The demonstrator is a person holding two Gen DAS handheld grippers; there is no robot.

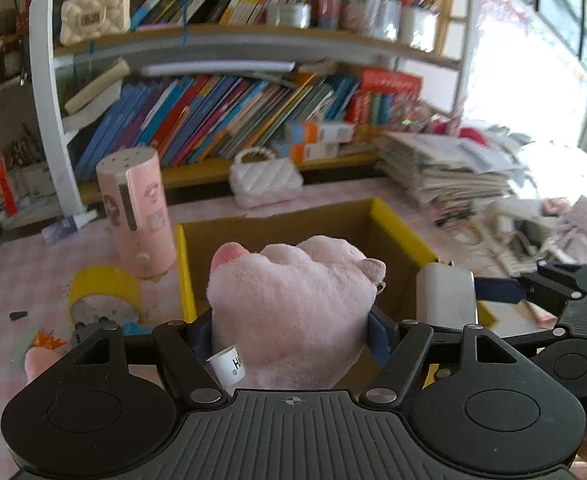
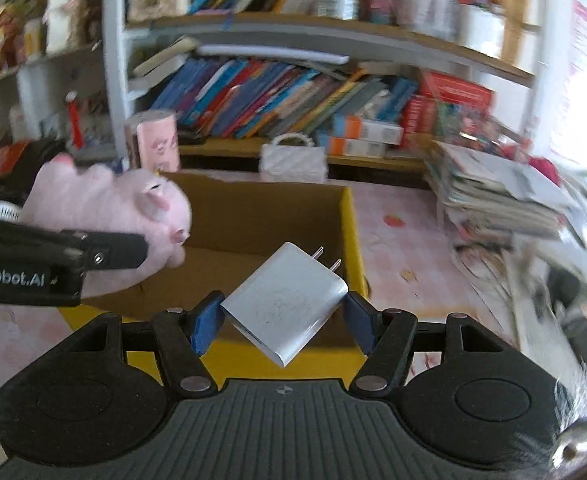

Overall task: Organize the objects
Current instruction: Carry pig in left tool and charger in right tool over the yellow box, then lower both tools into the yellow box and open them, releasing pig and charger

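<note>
Left gripper (image 1: 291,330) is clamping the pink plush pig (image 1: 293,296) between its blue pads, holding it over the near edge of the open cardboard box (image 1: 277,224). Right gripper (image 2: 283,322) is pinching the white wall charger (image 2: 285,300), tilted with prongs pointing away, just above the box's near yellow rim (image 2: 253,360). Pink cylinder (image 1: 137,216) and yellow tape roll (image 1: 103,288) are sitting left of the box.

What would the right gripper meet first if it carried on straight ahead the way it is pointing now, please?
Probably the open cardboard box: the right gripper, shut on the white charger, points over its near yellow edge toward the far wall. The depth is unclear; a higher path might reach the white quilted purse instead.
</note>
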